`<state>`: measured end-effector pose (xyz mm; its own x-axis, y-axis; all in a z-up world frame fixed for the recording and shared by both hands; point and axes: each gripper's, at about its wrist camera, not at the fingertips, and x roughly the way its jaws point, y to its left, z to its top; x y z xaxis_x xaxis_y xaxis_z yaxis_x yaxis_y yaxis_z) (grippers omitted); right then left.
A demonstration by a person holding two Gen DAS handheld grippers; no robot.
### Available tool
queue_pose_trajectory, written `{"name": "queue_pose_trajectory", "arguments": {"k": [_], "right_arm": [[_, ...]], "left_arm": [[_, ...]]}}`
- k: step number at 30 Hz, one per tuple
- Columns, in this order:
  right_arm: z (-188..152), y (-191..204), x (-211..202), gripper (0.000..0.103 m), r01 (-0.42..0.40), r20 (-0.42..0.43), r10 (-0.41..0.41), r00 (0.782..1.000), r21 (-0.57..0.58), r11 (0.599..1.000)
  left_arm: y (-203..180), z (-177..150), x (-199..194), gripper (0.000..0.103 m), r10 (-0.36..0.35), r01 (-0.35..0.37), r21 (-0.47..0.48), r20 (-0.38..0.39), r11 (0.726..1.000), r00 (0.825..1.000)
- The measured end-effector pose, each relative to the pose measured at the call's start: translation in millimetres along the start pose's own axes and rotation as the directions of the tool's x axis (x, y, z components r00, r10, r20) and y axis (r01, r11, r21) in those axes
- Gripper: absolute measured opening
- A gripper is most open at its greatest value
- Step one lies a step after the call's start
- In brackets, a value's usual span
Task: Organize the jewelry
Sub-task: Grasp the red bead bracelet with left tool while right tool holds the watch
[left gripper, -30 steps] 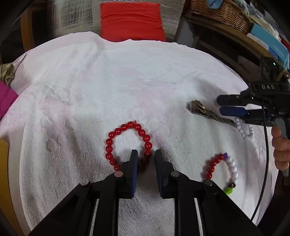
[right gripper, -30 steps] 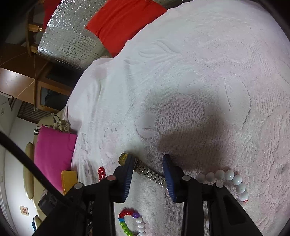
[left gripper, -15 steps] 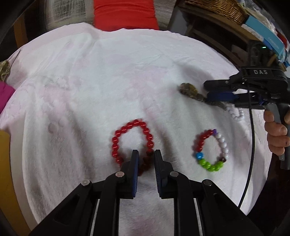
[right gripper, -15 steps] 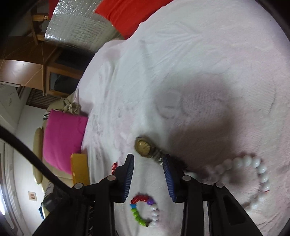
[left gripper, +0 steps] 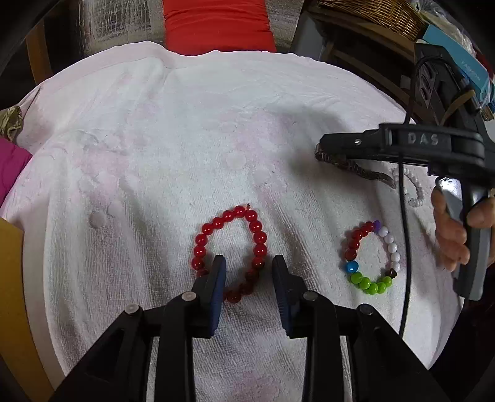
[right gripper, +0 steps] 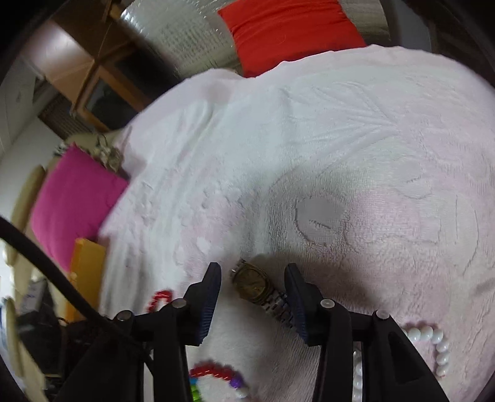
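A red bead bracelet [left gripper: 229, 244] lies on the white towel [left gripper: 185, 139]. My left gripper [left gripper: 247, 272] is open, its fingers straddling the bracelet's near right side. A multicoloured bead bracelet [left gripper: 371, 256] lies to the right; it also shows in the right wrist view [right gripper: 216, 377]. My right gripper [right gripper: 252, 284] is open over a gold watch [right gripper: 256, 287] with a metal band; the watch [left gripper: 355, 167] lies partly under that gripper [left gripper: 334, 145] in the left wrist view. A white bead bracelet [right gripper: 433, 343] lies right of the watch.
A red cushion [left gripper: 216, 24] and a silver panel stand behind the table. A pink cushion [right gripper: 71, 201] and an orange box [right gripper: 83, 272] sit at the left. A wicker basket [left gripper: 371, 12] and boxes are on a shelf at the back right.
My left gripper has opened wider around the red bracelet's near side. My right gripper has opened wider and turned over the watch, whose face now lies between its fingers.
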<state>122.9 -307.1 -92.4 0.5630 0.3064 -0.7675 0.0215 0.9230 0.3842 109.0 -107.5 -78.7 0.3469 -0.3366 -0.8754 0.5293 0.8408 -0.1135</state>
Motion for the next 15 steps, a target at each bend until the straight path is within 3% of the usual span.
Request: {"name": "queue_pose_trajectory", "arguments": {"k": [5, 6, 10, 12, 14, 15], "right_arm": [[-6, 15, 3, 0.045, 0.091, 0.022, -0.089, 0.996, -0.110, 0.990], [-8, 20, 4, 0.039, 0.133, 0.032, -0.129, 0.991, -0.148, 0.980], [-9, 24, 3, 0.032, 0.190, 0.052, -0.184, 0.982, -0.191, 0.963], [-10, 25, 1, 0.031, 0.191, 0.052, -0.184, 0.982, -0.185, 0.964], [-9, 25, 0, 0.031, 0.185, 0.052, -0.178, 0.983, -0.174, 0.967], [-8, 22, -2, 0.030, 0.175, 0.050, -0.169, 0.984, -0.158, 0.972]], "left_arm": [[-1, 0, 1, 0.033, -0.004, 0.004, -0.002, 0.005, 1.000, 1.000], [0, 1, 2, 0.033, -0.004, 0.004, 0.001, 0.006, 1.000, 1.000], [-3, 3, 4, 0.032, -0.005, 0.005, 0.007, 0.012, 1.000, 1.000], [-2, 2, 3, 0.027, -0.017, 0.016, 0.004, 0.020, 1.000, 1.000], [-3, 4, 2, 0.013, -0.018, 0.017, 0.003, 0.026, 1.000, 0.999], [-3, 5, 3, 0.012, -0.019, 0.019, 0.000, 0.027, 1.000, 0.999]]}}
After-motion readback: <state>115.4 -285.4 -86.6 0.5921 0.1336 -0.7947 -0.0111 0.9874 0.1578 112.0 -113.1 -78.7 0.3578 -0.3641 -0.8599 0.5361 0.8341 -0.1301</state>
